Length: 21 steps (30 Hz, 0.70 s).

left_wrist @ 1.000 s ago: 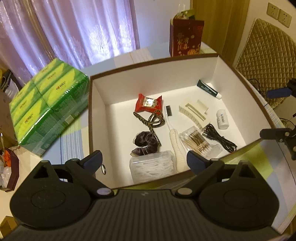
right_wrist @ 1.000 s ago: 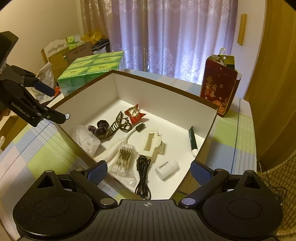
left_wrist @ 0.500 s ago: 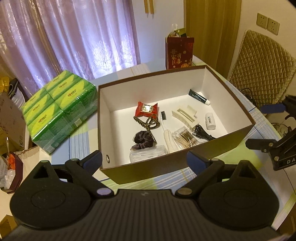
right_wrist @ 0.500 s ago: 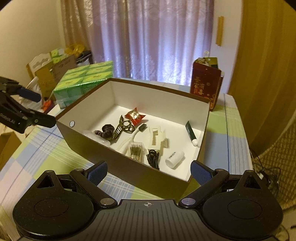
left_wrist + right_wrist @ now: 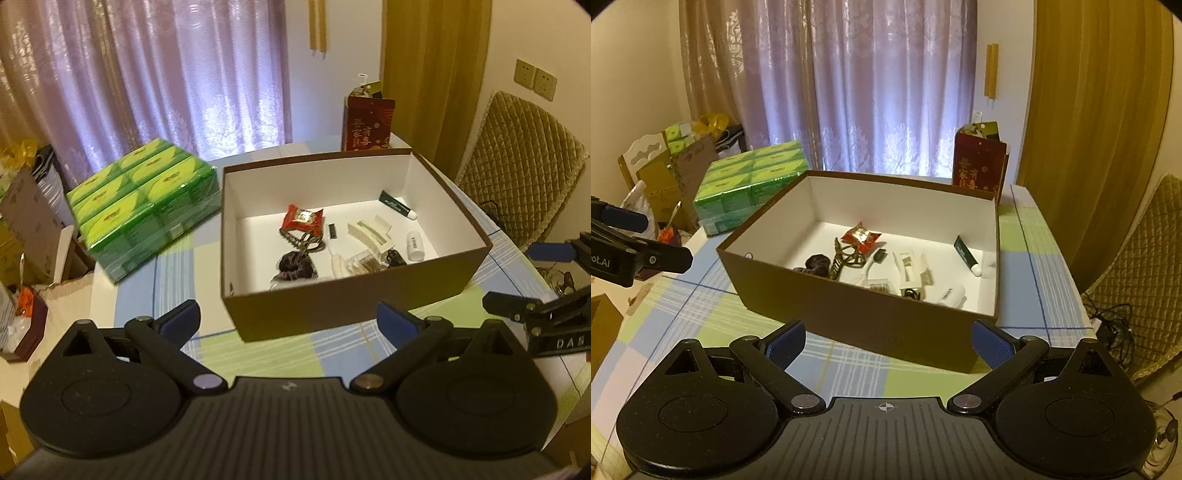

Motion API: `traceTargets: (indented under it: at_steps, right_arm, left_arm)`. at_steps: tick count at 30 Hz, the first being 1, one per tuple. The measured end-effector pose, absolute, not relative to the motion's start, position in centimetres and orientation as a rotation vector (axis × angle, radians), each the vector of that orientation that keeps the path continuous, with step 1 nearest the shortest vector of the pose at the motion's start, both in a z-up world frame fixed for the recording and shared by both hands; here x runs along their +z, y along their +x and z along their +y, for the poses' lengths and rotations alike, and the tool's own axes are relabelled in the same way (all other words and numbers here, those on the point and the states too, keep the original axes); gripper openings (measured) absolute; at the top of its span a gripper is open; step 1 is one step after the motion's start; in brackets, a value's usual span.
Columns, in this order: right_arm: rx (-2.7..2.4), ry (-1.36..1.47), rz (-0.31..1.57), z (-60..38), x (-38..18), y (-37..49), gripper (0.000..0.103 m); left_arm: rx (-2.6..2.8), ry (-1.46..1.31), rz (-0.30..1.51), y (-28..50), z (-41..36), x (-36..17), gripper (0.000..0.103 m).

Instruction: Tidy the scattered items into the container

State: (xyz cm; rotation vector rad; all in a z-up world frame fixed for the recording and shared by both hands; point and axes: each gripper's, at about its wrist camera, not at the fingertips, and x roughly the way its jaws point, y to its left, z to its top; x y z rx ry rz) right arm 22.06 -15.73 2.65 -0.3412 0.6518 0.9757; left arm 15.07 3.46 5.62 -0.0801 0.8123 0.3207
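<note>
1. left tool: fingers spread wide, nothing between them; held above the checked surface, short of the box's near wall.
2. right tool: fingers likewise spread wide and empty, over the same surface, near the box's near corner.
3. brown box, white inside, lid off, standing on the surface between the two tools.
4. box contents, lying on its floor: red snack packet, patterned hair claw, dark scrunchie, white toothbrush, cream hair clip, green tube, small white bottle, pack of cotton swabs, black cable.
5. beside the box: green wrapped packs to its left; red gift bag behind it.
</note>
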Motion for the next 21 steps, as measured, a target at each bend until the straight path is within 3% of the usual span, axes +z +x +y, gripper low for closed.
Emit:
traceTargets:
  at_steps: [21]
  right_arm:
    - [0.842, -0.289, 0.624, -16.9, 3.6, 14.0, 0.101]
  left_arm:
    - [0.357, -0.131, 0.781, 6.4, 2.3, 6.8, 0.102]
